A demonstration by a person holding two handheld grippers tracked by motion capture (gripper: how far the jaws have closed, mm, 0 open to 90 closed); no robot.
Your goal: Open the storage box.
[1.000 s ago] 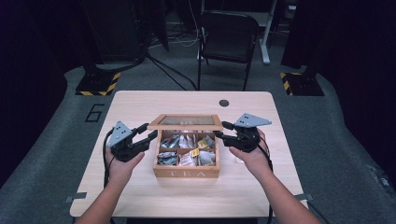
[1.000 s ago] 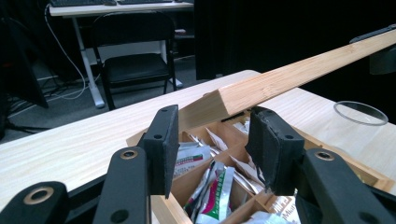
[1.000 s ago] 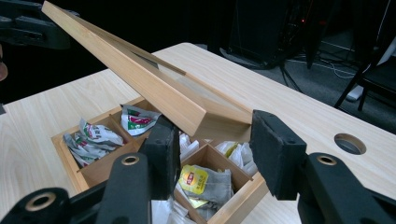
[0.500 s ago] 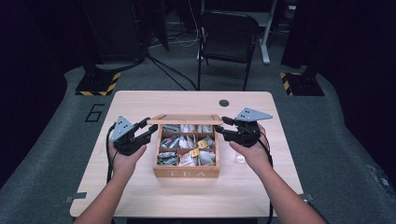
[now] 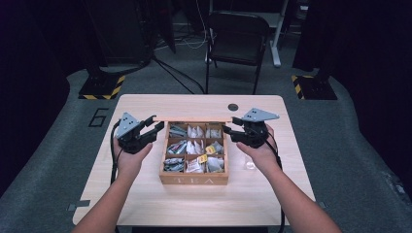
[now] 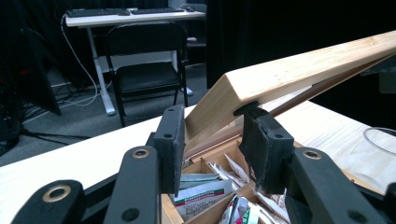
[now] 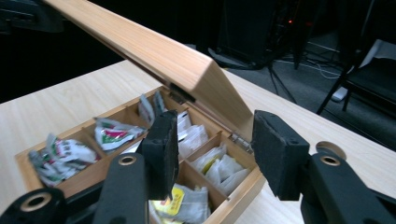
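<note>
A wooden tea box (image 5: 194,180) sits mid-table, its compartments full of tea bags (image 5: 194,148). Its hinged lid (image 5: 194,119) is raised, and I see it edge-on from above. My left gripper (image 5: 156,130) is at the lid's left end. Its jaws have just been closing, and in the left gripper view its pads (image 6: 170,140) press on the lid's (image 6: 299,65) corner. My right gripper (image 5: 228,132) is at the lid's right end. There the lid (image 7: 154,51) runs down between the pads of the gripper (image 7: 212,144), which grip its end near the hinge.
A dark round cap (image 5: 233,107) sits in the tabletop behind the box. A small clear object (image 5: 250,165) lies by the right hand. A black chair (image 5: 238,39) stands beyond the table's far edge. A desk with a keyboard (image 6: 130,11) stands farther back.
The lid has swung up from a low tilt, with its window showing, to nearly edge-on. The left gripper has moved up and in onto the lid's left end. The right gripper barely moved.
</note>
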